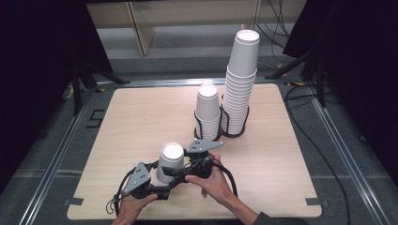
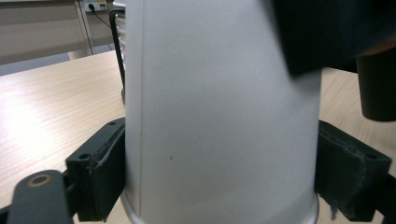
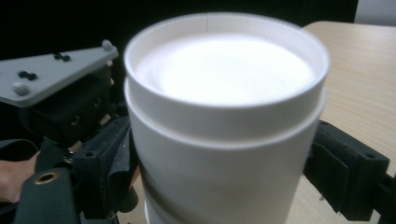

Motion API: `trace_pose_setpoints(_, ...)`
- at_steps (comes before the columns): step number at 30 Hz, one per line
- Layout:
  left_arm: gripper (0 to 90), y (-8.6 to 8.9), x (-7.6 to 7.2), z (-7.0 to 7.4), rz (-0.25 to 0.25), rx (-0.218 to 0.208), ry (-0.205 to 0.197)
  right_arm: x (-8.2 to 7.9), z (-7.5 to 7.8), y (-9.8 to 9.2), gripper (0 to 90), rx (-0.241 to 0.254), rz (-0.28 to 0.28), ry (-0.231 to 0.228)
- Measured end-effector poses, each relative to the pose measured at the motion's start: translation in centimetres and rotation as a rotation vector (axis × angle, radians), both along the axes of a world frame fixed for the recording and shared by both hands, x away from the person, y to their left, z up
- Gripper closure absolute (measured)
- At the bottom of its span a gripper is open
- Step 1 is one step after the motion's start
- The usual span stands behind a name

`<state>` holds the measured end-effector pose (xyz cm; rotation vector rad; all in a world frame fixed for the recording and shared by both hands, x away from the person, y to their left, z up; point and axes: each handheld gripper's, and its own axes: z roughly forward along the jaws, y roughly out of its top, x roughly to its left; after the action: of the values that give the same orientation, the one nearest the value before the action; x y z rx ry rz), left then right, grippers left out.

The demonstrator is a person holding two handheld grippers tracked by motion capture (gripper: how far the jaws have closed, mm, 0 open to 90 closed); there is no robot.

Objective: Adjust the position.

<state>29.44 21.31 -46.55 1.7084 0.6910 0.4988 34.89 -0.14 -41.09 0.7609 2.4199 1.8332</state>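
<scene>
A white paper cup [image 1: 170, 161] stands upside down near the table's front edge, and in the right gripper view it [image 3: 224, 140] shows as two nested cups, one rim just below the other. My left gripper [image 1: 162, 182] comes from the lower left. In the left gripper view its jaws [image 2: 222, 177] press both sides of the cup [image 2: 219, 116] low down, near the mouth rim. My right gripper [image 1: 180, 165] reaches in from the right, and its black jaws [image 3: 224, 172] sit against the cup's sides higher up. A hand holds each gripper.
Behind the cup, two stacks of upside-down white cups stand in black wire holders: a short stack [image 1: 208, 112] and a tall stack [image 1: 241, 79] to its right. The wooden table [image 1: 141, 117] has bare room on its left half and far right.
</scene>
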Motion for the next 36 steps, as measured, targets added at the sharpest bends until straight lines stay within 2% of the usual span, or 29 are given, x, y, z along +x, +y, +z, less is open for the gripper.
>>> trace_pose_setpoints(1,14.3,0.0,0.3,0.0,-0.013,-0.007,-0.03,0.0,0.2,-0.1,16.0,0.008,0.011,0.015)
trace_pose_setpoints(2,14.7,0.1,0.3,0.0,-0.015,0.011,-0.034,0.1,0.4,-0.4,15.9,0.005,0.003,-0.014)
trace_pose_setpoints(3,14.9,0.2,0.3,0.1,-0.015,0.032,-0.036,0.3,0.6,-0.5,15.8,0.006,0.016,-0.019)
trace_pose_setpoints(4,15.1,0.3,0.2,0.2,-0.01,0.06,-0.028,0.1,0.9,-0.7,15.7,0.009,0.024,0.014)
trace_pose_setpoints(6,15.2,0.5,0.3,0.3,-0.018,0.11,-0.046,0.4,1.4,-1.2,15.7,-0.011,0.04,-0.024)
trace_pose_setpoints(7,15.4,0.5,0.3,0.4,-0.015,0.133,-0.052,0.4,1.7,-1.5,15.7,-0.022,0.054,-0.017)
trace_pose_setpoints(8,15.7,0.5,0.3,0.4,-0.026,0.136,-0.064,0.4,1.9,-1.7,15.7,-0.032,0.057,-0.014)
trace_pose_setpoints(9,16.0,0.6,0.2,0.6,-0.026,0.162,-0.058,0.5,2.1,-2.0,15.7,-0.039,0.063,-0.025)
trace_pose_setpoints(10,16.2,0.7,0.2,0.7,-0.034,0.182,-0.06,0.3,2.2,-2.1,15.7,-0.04,0.079,0.014)
trace_pose_setpoints(11,16.4,0.6,0.2,0.7,-0.039,0.196,-0.062,0.6,2.4,-2.4,15.7,-0.082,0.086,-0.025)
trace_pose_setpoints(13,16.7,0.5,0.0,0.7,-0.053,0.232,-0.057,0.6,2.4,-2.6,15.7,-0.095,0.098,-0.02)
trace_pose_setpoints(14,16.9,0.6,-0.1,0.7,-0.054,0.264,-0.062,0.6,2.4,-2.6,15.7,-0.1,0.102,-0.017)
trace_pose_setpoints(16,17.2,0.4,-0.2,0.7,-0.064,0.267,-0.059,0.6,2.5,-2.8,15.7,-0.109,0.109,-0.013)
trace_pose_setpoints(18,17.4,0.3,-0.3,0.9,-0.073,0.306,-0.055,0.7,2.4,-2.8,15.7,-0.118,0.122,-0.013)
trace_pose_setpoints(19,17.4,0.1,-0.4,0.9,-0.074,0.324,-0.072,0.7,2.4,-2.8,15.7,-0.126,0.125,-0.01)
trace_pose_setpoints(20,17.4,0.1,-0.5,0.9,-0.084,0.336,-0.073,0.5,2.5,-2.8,15.8,-0.131,0.126,0.019)
trace_pose_setpoints(21,17.4,0.0,-0.4,0.8,-0.102,0.345,-0.068,0.6,2.4,-2.7,16.1,-0.139,0.143,-0.015)
trace_pose_setpoints(22,17.5,0.0,-0.4,0.8,-0.111,0.367,-0.063,0.5,2.4,-2.6,16.1,-0.148,0.147,-0.009)
trace_pose_setpoints(24,17.5,-0.2,-0.4,0.7,-0.113,0.367,-0.055,0.2,2.4,-2.5,16.0,-0.18,0.156,0.017)
trace_pose_setpoints(25,17.6,-0.2,-0.4,0.7,-0.123,0.38,-0.05,0.4,2.2,-2.4,15.9,-0.185,0.168,-0.018)
trace_pose_setpoints(29,17.8,-0.3,-0.5,0.8,-0.146,0.418,-0.065,0.3,1.9,-2.1,16.4,-0.223,0.184,-0.011)
trace_pose_setpoints(30,17.8,-0.4,-0.6,0.7,-0.151,0.398,-0.06,0.3,1.8,-2.1,16.7,-0.226,0.193,-0.003)
trace_pose_setpoints(32,17.9,-0.4,-0.6,0.7,-0.164,0.425,-0.059,0.2,1.6,-2.0,17.1,-0.242,0.196,0.021)
trace_pose_setpoints(33,17.9,-0.5,-0.6,0.6,-0.167,0.417,-0.067,0.2,1.5,-1.9,17.5,-0.248,0.2,0.024)
trace_pose_setpoints(36,17.9,-0.5,-0.7,0.6,-0.179,0.44,-0.065,0.3,1.2,-1.8,22.6,-0.246,0.221,0.019)
